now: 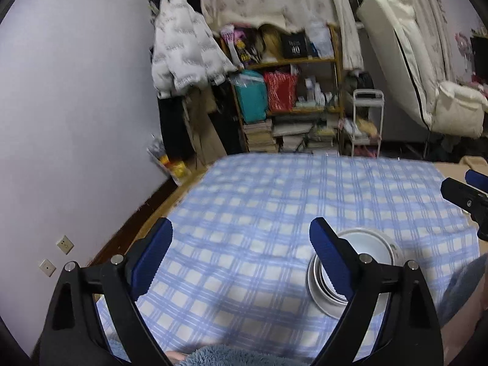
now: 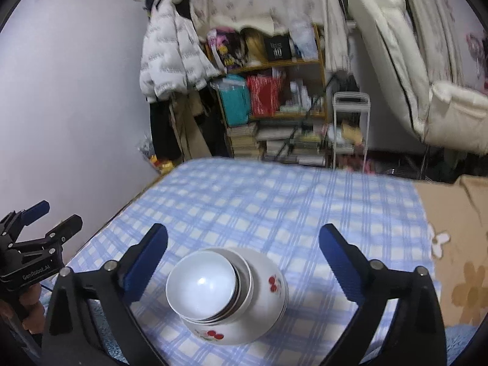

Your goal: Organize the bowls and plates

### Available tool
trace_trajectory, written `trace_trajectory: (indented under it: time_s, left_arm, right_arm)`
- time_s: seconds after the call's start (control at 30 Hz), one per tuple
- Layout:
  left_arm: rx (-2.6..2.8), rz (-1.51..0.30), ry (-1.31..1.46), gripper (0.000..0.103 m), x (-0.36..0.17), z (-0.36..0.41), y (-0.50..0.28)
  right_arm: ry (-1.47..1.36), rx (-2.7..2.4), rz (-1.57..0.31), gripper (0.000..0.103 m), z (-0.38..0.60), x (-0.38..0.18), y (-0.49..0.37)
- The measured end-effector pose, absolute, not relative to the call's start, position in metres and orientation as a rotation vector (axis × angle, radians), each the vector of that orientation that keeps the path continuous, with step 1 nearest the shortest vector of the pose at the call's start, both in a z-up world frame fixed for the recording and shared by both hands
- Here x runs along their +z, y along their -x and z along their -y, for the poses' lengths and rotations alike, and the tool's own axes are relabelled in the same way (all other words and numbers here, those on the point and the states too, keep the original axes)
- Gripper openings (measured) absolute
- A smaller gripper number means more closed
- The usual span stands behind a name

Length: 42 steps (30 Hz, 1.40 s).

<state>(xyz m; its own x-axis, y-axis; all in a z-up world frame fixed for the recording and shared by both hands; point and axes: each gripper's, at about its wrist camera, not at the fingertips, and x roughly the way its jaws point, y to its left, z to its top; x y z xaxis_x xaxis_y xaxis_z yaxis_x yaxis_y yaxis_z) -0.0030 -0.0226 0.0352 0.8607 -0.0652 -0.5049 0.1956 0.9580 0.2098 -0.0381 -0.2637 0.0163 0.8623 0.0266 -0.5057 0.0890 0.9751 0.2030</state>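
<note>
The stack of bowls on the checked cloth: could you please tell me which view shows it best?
The right wrist view: the stack of bowls sits whole and central, cherry print visible. In the left wrist view the left tongs' finger covers part of it.

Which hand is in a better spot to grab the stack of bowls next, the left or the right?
Probably the right. The right tool stands open with the stack of bowls centred between its fingers. The left tool is open too, but the stack sits off to its side.

Wrist views, angled down, sharing bowl stack (image 2: 227,292)
</note>
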Motion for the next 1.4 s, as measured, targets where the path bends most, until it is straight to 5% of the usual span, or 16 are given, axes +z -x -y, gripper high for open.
trace_trajectory:
  time_s: [0.3, 1.4]
  left_arm:
    - [-0.116, -0.4, -0.268, 0.099, 0.028, 0.019, 0.037]
    - [-0.109, -0.444, -0.253, 0.099, 0.005, 0.014, 0.036]
  right_arm:
    - [-0.145, -0.052, -0.432, 0.103, 0.241, 0.021, 0.064]
    - [-0.044, -0.092, -0.453, 0.103, 0.222, 0.009, 0.064]
